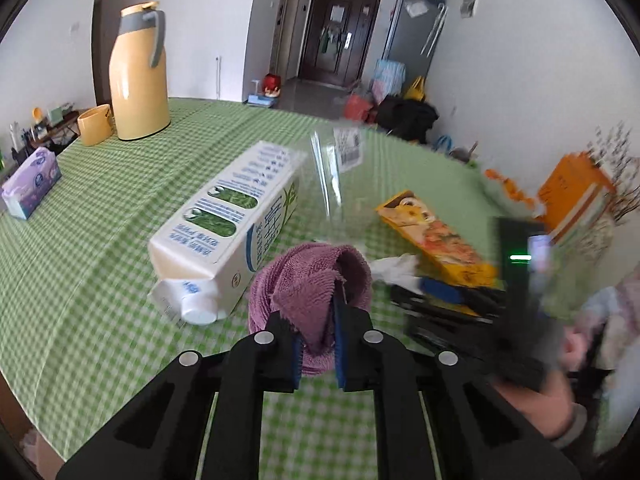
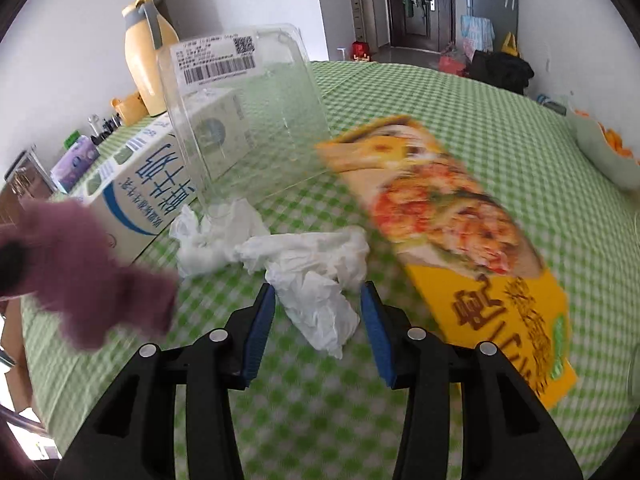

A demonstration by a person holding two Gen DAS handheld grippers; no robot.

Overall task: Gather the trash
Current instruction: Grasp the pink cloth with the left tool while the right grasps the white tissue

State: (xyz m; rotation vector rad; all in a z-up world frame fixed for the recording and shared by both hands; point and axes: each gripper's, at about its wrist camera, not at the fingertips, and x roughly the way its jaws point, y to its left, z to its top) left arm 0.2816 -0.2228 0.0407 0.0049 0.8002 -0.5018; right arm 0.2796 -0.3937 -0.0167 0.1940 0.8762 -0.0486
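The left gripper has its blue pads pinched tight on a fold of a purple terry cloth, which bunches up just ahead of the jaws over the green checked tablecloth. The right gripper stands partly open – its pads straddle the near end of a crumpled white tissue lying on the cloth, with a gap on each side and no grip on it. A second tissue wad lies touching the first, to its left. Behind them a white milk carton lies on its side, a clear plastic tub with a barcode label beside it – and a yellow food box lies flat to the right. A yellow thermos jug stands upright at the table's far side.
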